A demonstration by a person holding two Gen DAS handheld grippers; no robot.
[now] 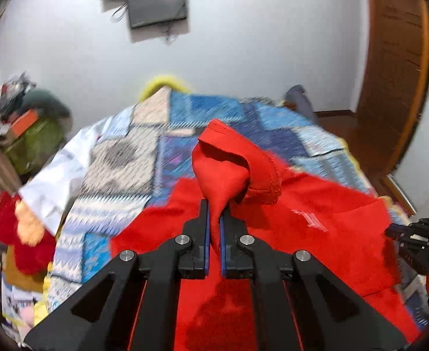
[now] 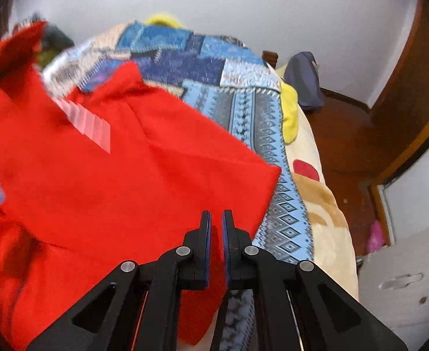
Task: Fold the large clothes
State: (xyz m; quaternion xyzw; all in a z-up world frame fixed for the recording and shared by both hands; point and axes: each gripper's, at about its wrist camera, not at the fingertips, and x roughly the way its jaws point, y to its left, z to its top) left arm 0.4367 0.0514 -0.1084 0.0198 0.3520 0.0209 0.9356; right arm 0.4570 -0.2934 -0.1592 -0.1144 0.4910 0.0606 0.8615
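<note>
A large red garment lies spread over a blue patterned quilt on a bed. My left gripper is shut on a bunched red sleeve or corner, which stands up between the jaws. The right gripper's black body shows at the right edge of the left wrist view. In the right wrist view the red garment covers the left half, with a pale label on it. My right gripper is shut on the garment's near edge, above the quilt.
A white cloth and a red and orange plush lie at the bed's left. Piled clutter stands by the wall. A wooden door and brown floor are on the right. A cream blanket edges the bed.
</note>
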